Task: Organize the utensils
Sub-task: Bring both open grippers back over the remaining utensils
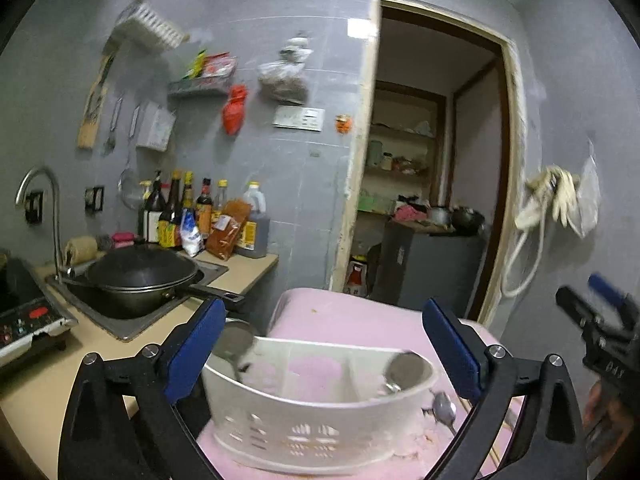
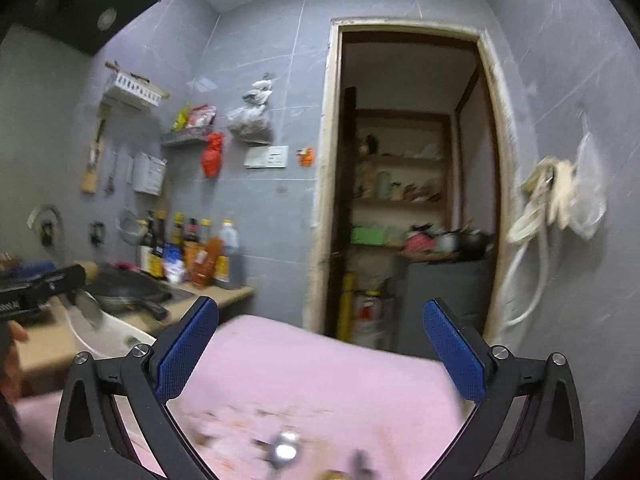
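A white slotted utensil basket [image 1: 316, 412] stands on a table covered with pink cloth [image 1: 352, 316]. It sits low between the wide-apart blue pads of my left gripper [image 1: 324, 308], which touch nothing. Round metal utensil heads stick up at the basket's right end [image 1: 406, 368] and left end [image 1: 232, 344]. A metal spoon [image 1: 444, 406] lies on the cloth by its right end. My right gripper [image 2: 320, 308] is open over the pink cloth [image 2: 320, 368] and holds nothing. A blurred metal utensil [image 2: 284, 448] lies below it. The basket [image 2: 116, 340] shows at the left in the right wrist view.
A black wok [image 1: 140, 272] sits in the sink on the beige counter [image 1: 248, 268] to the left, beside an induction cooker [image 1: 24, 312] and a row of sauce bottles [image 1: 192, 212]. Behind the table is an open doorway [image 1: 432, 160]. A white hose [image 1: 532, 216] hangs on the right wall.
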`<state>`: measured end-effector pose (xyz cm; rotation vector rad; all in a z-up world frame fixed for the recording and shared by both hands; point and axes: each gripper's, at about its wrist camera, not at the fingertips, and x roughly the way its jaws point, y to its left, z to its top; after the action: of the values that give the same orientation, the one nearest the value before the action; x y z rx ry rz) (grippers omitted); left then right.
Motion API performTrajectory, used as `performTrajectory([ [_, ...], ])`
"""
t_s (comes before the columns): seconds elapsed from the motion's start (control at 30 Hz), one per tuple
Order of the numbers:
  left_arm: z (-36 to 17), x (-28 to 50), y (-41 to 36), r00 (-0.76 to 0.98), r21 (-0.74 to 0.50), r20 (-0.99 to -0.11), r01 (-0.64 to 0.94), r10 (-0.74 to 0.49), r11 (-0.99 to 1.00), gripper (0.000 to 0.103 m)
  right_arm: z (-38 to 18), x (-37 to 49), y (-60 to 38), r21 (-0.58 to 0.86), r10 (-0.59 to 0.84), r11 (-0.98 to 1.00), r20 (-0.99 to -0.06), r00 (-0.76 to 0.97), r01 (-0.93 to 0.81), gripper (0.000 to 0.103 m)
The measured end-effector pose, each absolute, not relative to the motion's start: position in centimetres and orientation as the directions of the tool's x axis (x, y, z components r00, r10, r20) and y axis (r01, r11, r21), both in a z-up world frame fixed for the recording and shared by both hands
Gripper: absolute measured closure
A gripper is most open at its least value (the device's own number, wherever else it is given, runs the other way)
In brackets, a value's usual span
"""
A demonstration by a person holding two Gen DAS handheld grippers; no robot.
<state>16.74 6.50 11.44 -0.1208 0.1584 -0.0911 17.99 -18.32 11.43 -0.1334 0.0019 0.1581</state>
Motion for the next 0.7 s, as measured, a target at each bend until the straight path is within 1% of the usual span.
performTrajectory([
  [0.17, 9.9, 16.5, 2.4, 0.973, -0.046, -0.183, 0.132, -0.138, 0.990, 0.006, 10.7, 16.3, -21.4, -0.188, 0.102, 0.977, -0.010, 0.995, -0.102, 0.000],
  [0.3, 8.2, 16.8, -0.4, 0.959, 0.005, -0.229, 0.171, -0.165, 0.985, 0.006, 9.7, 15.7, -23.7, -0.194, 0.074, 0.978, -0.039, 0.996, -0.080, 0.000],
  [0.47, 6.3, 17.9, -3.3, 0.930, 0.037, -0.307, 0.225, -0.203, 0.974, 0.006, 7.9, 16.0, -26.6, -0.175, 0.050, 0.982, -0.117, 0.992, -0.070, 0.000],
  [0.57, 5.3, 18.6, -4.7, 0.908, 0.045, -0.352, 0.260, -0.228, 0.965, 0.006, 6.6, 16.6, -27.8, -0.181, 0.047, 0.980, -0.183, 0.982, -0.081, 0.000],
  [0.7, 4.0, 19.4, -7.1, 0.886, 0.094, -0.406, 0.283, -0.223, 0.954, 0.006, 4.9, 17.6, -29.0, -0.193, 0.028, 0.978, -0.272, 0.962, -0.083, 0.000],
])
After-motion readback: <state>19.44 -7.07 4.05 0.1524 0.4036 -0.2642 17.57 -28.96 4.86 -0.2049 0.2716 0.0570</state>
